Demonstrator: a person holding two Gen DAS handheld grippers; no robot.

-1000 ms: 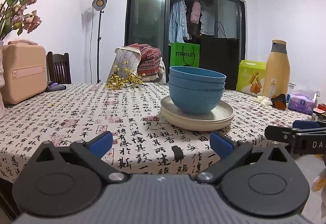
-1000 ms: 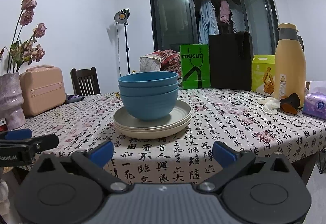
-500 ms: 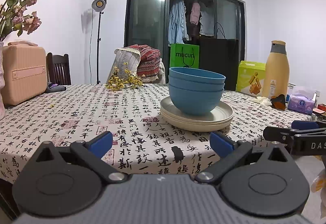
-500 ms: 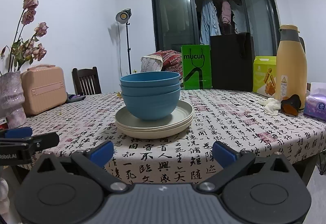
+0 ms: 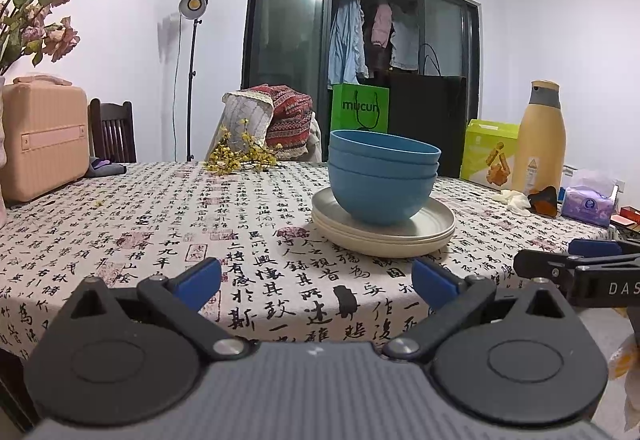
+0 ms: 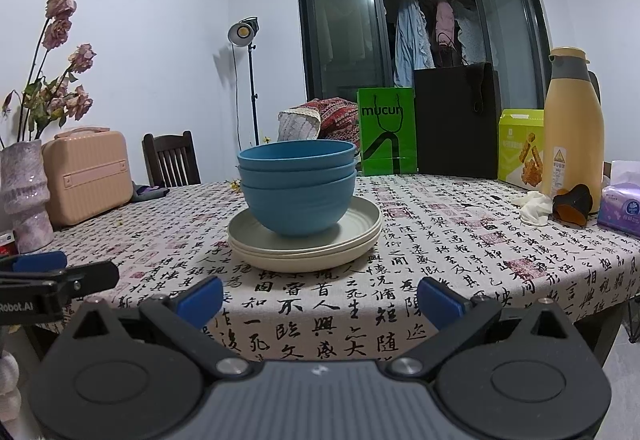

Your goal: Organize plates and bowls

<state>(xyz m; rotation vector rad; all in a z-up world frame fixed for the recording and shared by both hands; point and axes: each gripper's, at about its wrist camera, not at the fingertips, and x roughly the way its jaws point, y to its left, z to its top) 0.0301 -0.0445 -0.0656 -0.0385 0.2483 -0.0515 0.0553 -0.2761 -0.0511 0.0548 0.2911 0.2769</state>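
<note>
Both claws wide open, holding nothing, near the table's edge

Blue bowls (image 5: 383,183) sat on cream plates (image 5: 384,236) mid-table (image 5: 160,224). Left claw (image 5: 316,280) and right claw (image 6: 320,298) could bump the stack, and the bowls might slide off.

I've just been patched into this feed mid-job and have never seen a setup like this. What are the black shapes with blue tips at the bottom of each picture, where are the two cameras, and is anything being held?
There is no robot arm. A person holds a two-finger gripper in each hand, and each carries a wide-angle camera looking forward along its fingers. The black shapes with blue tips are those fingers. One picture looks past the left gripper, the other past the right gripper. Both are open, empty and short of the table's near edge. Each also appears at the side of the other's view. On the patterned tablecloth sit three nested blue bowls on a stack of cream plates. Farther right are a tan flask and a tissue pack.
</note>
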